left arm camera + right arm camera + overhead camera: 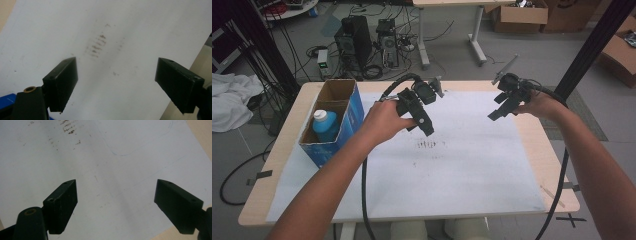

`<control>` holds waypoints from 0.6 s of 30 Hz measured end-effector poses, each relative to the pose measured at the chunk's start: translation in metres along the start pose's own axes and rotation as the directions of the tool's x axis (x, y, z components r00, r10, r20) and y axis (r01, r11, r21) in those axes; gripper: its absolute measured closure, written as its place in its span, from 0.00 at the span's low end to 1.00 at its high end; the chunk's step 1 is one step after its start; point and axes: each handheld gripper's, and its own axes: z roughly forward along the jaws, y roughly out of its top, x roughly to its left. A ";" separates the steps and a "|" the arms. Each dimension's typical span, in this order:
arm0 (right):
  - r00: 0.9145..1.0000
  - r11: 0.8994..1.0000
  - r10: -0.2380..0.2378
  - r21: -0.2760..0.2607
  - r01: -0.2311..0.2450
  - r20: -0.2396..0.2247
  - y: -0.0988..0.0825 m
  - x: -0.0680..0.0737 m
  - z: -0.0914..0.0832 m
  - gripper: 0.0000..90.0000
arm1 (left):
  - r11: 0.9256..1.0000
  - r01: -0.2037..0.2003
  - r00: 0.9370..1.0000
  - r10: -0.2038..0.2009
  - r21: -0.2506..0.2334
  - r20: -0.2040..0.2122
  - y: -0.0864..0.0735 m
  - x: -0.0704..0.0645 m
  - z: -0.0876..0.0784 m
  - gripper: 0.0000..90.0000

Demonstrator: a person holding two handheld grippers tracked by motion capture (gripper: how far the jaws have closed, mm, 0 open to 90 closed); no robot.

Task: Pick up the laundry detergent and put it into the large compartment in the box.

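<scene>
A blue bottle with a white cap (325,124) stands inside an open blue cardboard box (353,107) at the table's left side. My left gripper (426,125) hovers over the white sheet (462,165) just right of the box, jaws wide open and empty. In the left gripper view that gripper (117,82) looks down on brown smudges (96,46) on the sheet. My right gripper (497,111) is held above the sheet's far right part, open and empty. The right gripper view has this gripper (115,205) over bare paper with smudges (68,127) at the top left.
The wooden table (557,165) carries the white sheet across most of its top. Beyond the far edge, computers and cables (367,40) sit on the floor. A black post (587,47) rises at the right. Cardboard boxes (519,15) stand at the back right.
</scene>
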 end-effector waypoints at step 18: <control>1.000 1.000 0.000 0.001 0.000 0.001 0.001 0.002 0.001 0.21 | 1.000 0.011 1.000 -0.011 0.003 -0.001 -0.004 0.003 0.002 0.22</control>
